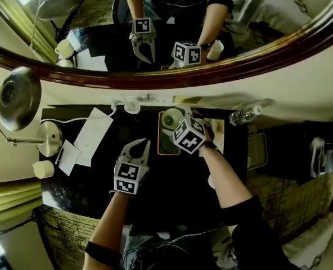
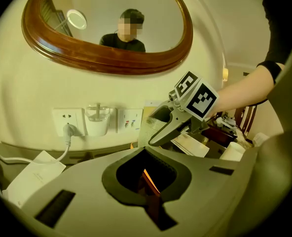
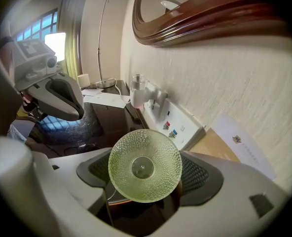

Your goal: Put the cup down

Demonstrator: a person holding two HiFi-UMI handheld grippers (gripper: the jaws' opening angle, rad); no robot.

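Right gripper (image 3: 146,174), jaws wide, grips the cup (image 3: 145,165).

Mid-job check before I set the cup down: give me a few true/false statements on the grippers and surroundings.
The right gripper grips the glass cup. True.
The fingers of the left gripper are spread apart. False: they are together, nothing between them.
In the head view the cup shows over the orange-rimmed tray. True.
The water bottle is left of the left gripper. False: it is right of the right gripper, near the wall.
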